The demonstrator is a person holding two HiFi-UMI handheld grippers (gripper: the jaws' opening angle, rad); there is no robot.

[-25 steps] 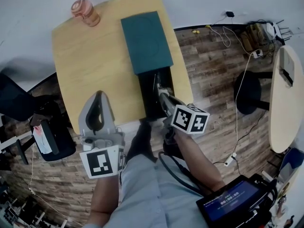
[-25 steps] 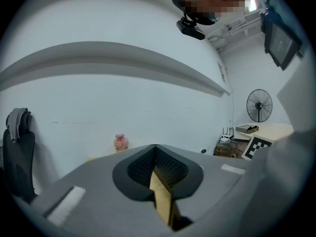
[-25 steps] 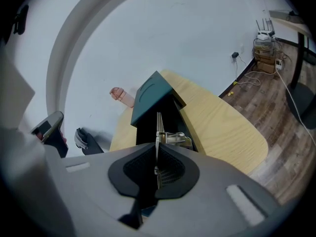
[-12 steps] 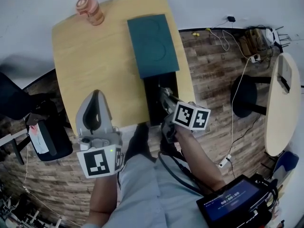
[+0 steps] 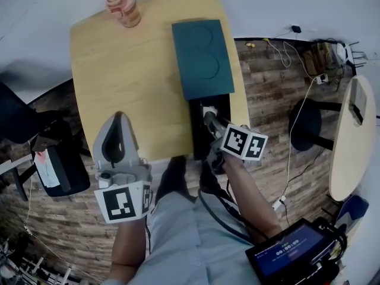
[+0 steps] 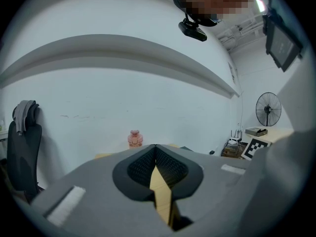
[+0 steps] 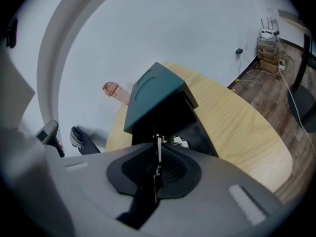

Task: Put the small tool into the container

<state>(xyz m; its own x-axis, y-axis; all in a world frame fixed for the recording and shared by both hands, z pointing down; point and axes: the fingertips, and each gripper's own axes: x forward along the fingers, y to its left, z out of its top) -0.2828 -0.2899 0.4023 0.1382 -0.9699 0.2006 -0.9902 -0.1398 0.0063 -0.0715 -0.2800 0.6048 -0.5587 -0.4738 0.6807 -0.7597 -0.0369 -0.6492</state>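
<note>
A black open container point(image 5: 199, 136) sits at the near edge of the wooden table point(image 5: 136, 82), with a dark teal lid point(image 5: 202, 58) tilted over its far end. My right gripper point(image 5: 209, 119) points down into the container point(image 7: 200, 132) with a thin metal small tool point(image 7: 158, 143) upright between its pads. Its jaws have just been opening a little, and the pads still touch the tool. A pale object point(image 7: 177, 142) lies inside the container just beyond. My left gripper point(image 5: 117, 121) hovers over the table's near left edge, shut point(image 6: 155, 147) on nothing.
A pink bottle point(image 5: 123, 6) stands at the table's far left corner. A black chair point(image 5: 56, 168) is left of the table. On the right are a stool point(image 5: 309, 126), a pale round table point(image 5: 350, 141), floor cables and a tablet point(image 5: 294, 251).
The view has shifted, so the table sits further right and lower. The right gripper has edged along the black container with the tool. The left gripper has drifted slightly by the table's edge.
</note>
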